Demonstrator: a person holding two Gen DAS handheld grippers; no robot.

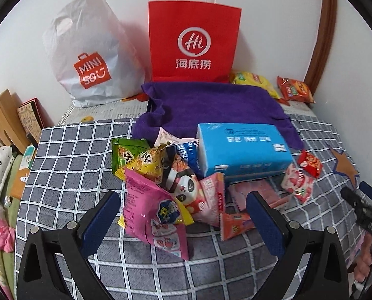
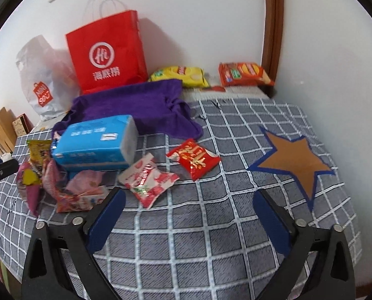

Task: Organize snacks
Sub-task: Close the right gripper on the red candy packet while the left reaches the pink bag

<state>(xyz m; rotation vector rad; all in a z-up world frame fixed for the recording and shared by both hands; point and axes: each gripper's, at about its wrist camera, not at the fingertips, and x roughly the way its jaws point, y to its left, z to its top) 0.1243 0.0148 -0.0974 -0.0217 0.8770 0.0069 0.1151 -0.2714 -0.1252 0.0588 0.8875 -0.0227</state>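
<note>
Snack packets (image 1: 166, 182), crinkly foil, heaped mid-counter on grey checked cloth (image 1: 68, 155): unsorted. Both hand-held grippers (image 1: 183, 215) (image 2: 188, 212) wide, empty; next, close on one.

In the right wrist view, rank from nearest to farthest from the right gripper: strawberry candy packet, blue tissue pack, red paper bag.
From the right gripper:
1. Strawberry candy packet, just ahead, left.
2. Blue tissue pack, farther left.
3. Red paper bag, against the wall.
</note>
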